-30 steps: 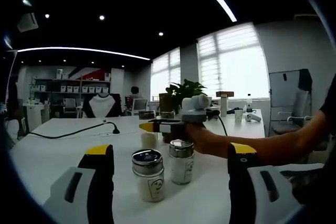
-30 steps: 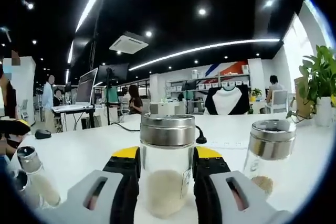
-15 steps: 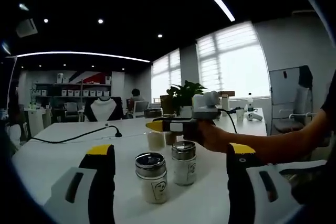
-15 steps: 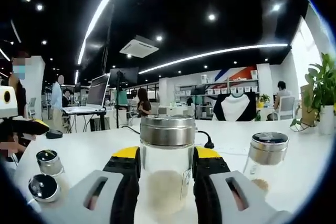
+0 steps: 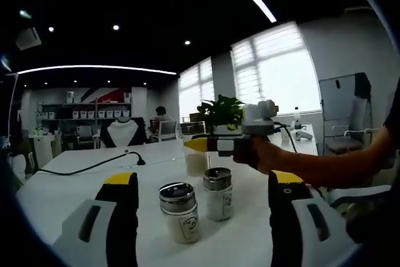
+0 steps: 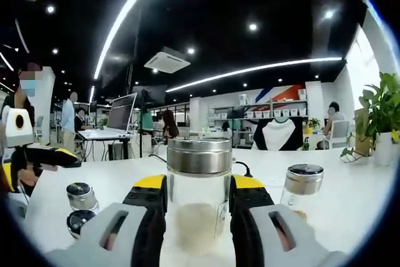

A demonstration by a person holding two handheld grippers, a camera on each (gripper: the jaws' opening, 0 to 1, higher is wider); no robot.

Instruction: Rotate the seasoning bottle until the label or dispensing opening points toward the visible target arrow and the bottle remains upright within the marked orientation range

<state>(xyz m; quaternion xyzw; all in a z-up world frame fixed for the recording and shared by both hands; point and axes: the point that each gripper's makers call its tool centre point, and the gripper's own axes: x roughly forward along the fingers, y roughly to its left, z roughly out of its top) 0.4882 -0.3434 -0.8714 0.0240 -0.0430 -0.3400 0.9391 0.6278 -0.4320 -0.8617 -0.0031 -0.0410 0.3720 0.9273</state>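
Note:
A glass seasoning bottle [image 6: 199,207] with a steel lid and pale grains stands upright between my right gripper's [image 6: 199,183] yellow-tipped jaws, which are shut on its sides. In the left gripper view that same right gripper [image 5: 197,147] reaches in from the right in a person's hand, holding the bottle [image 5: 197,163] above the white table [image 5: 56,195]. My left gripper [image 5: 203,178] is open wide near the table's front. Two more bottles [image 5: 179,212] [image 5: 218,193] stand between its jaws but farther off. The left gripper [image 6: 39,156] also appears at the left of the right gripper view.
Another steel-lidded bottle [image 6: 301,184] stands on the table to the right of the held one, and two bottles [image 6: 82,197] are at the lower left. A black cable [image 5: 94,164] crosses the far tabletop. A potted plant [image 5: 220,112] is behind, with desks, shelves and people beyond.
The right gripper has moved up and to the right in the left gripper view, carrying its bottle. In the right gripper view the table's bottles sit lower, and the grip is unchanged.

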